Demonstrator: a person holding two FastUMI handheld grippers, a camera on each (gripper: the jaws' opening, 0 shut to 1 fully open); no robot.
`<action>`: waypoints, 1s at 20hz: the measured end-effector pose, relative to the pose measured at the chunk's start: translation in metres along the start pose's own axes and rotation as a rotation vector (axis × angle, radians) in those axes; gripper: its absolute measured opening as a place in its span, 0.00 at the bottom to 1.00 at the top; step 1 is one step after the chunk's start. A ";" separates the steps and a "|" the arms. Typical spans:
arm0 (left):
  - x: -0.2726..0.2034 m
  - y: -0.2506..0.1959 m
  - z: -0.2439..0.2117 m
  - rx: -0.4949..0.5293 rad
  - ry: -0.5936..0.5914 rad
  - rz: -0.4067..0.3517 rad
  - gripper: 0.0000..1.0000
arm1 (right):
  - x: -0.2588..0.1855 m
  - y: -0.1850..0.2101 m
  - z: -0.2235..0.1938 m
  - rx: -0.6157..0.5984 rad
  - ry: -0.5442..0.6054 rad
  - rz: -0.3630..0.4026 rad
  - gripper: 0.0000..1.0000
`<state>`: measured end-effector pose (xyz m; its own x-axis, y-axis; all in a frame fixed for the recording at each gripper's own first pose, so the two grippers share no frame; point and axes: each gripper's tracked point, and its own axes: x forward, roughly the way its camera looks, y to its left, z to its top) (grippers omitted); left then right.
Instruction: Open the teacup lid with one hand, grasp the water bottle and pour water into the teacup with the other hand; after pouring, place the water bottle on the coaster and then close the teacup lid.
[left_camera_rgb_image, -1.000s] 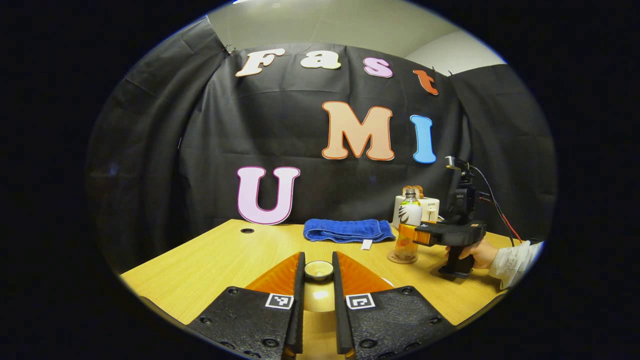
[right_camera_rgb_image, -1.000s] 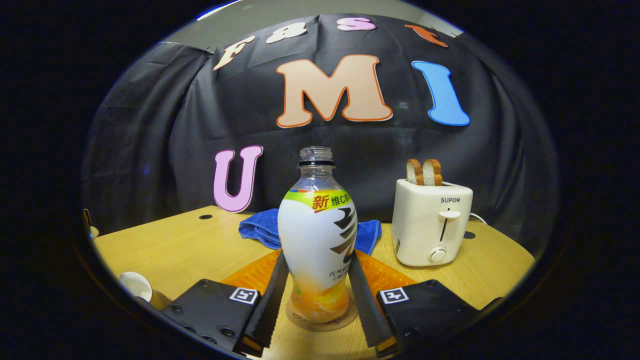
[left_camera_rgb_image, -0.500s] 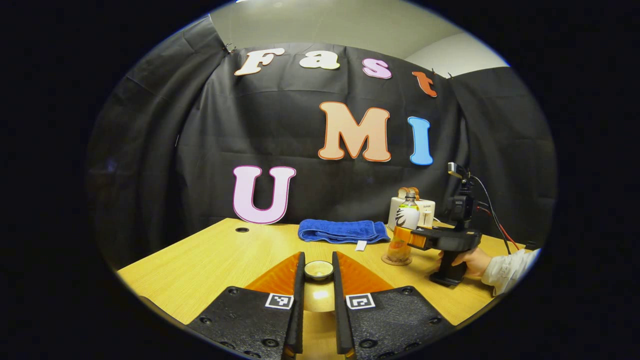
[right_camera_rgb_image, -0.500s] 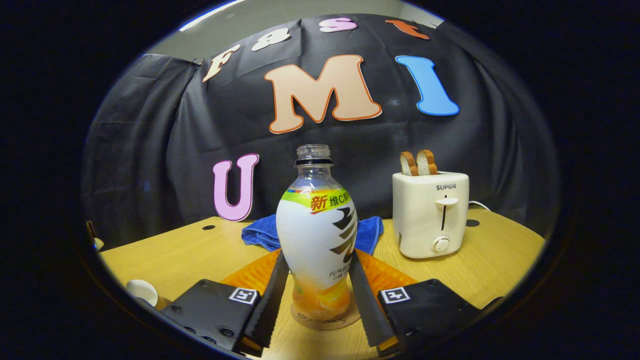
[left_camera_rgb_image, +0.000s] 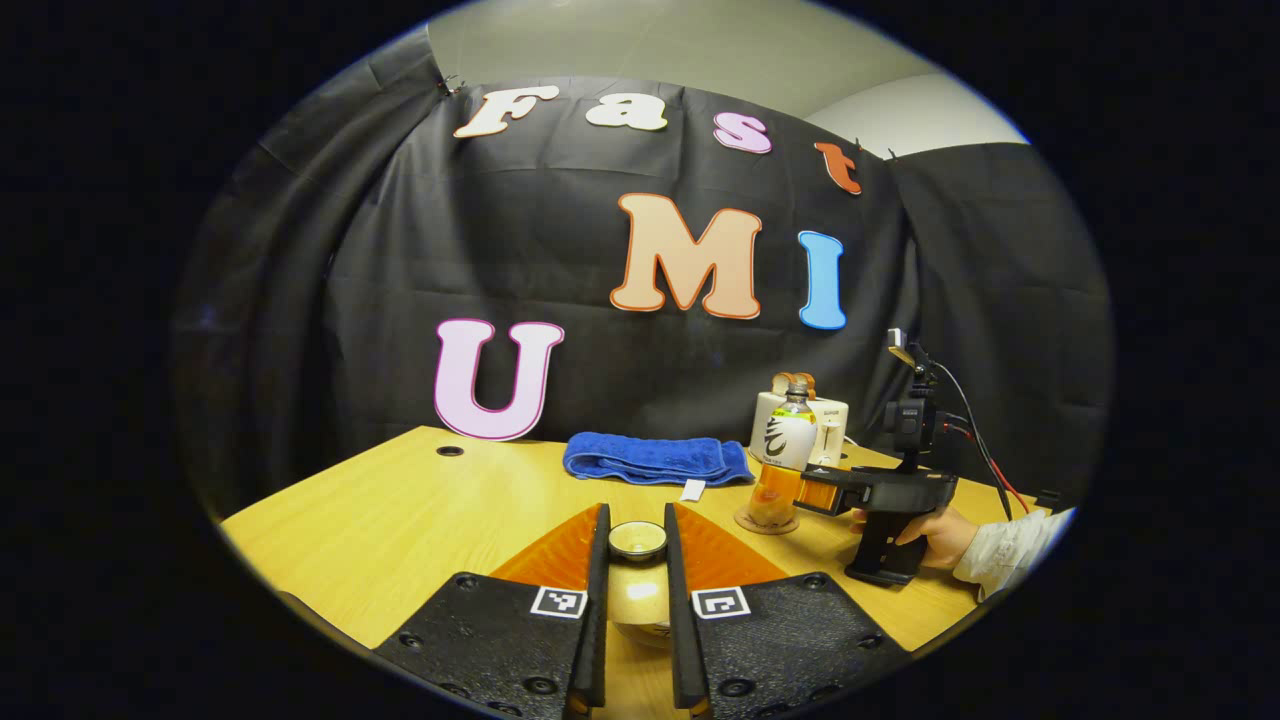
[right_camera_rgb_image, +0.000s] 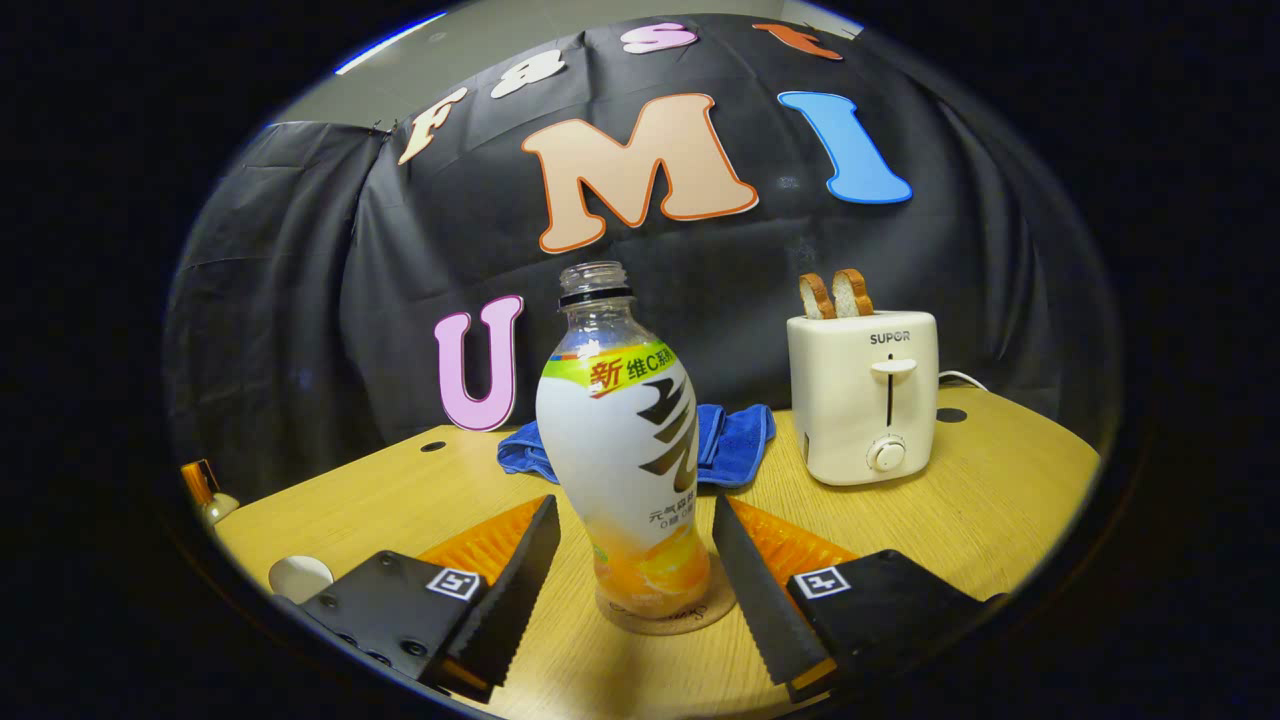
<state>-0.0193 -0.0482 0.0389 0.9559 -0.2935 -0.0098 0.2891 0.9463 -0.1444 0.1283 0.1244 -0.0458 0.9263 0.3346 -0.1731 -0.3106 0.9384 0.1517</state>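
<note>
The bottle (right_camera_rgb_image: 628, 450) stands upright on its coaster (right_camera_rgb_image: 668, 616), uncapped; the right gripper (right_camera_rgb_image: 635, 570) is spread wide around it, fingers clear of its sides. The left gripper (left_camera_rgb_image: 636, 560) pinches the lid (left_camera_rgb_image: 637, 540) above the table (left_camera_rgb_image: 400, 520)

Right gripper view: bare worktop (right_camera_rgb_image: 960, 500) at lower right, open lane past the toaster (right_camera_rgb_image: 865, 395). Centre blocked by the water bottle (right_camera_rgb_image: 625, 440) on its coaster (right_camera_rgb_image: 665, 615); blue towel (right_camera_rgb_image: 735, 440) just behind. Gaps show between the bottle and both fingers (right_camera_rgb_image: 755, 590). Left gripper view: wide bare worktop at lower left
</note>
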 end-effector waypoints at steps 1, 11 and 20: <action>0.004 -0.004 -0.004 0.005 0.017 -0.014 0.24 | -0.003 -0.002 0.000 -0.003 0.000 -0.001 0.97; 0.032 -0.021 -0.048 0.033 0.124 -0.038 0.24 | -0.049 -0.001 0.030 0.017 -0.082 0.030 0.99; 0.038 -0.024 -0.061 0.128 0.126 0.002 0.26 | -0.092 0.012 0.047 -0.003 -0.147 0.070 0.98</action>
<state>0.0063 -0.0906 -0.0186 0.9448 -0.2986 -0.1352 0.2992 0.9541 -0.0167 0.0493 0.1012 0.0179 0.9236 0.3829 -0.0177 -0.3758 0.9136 0.1551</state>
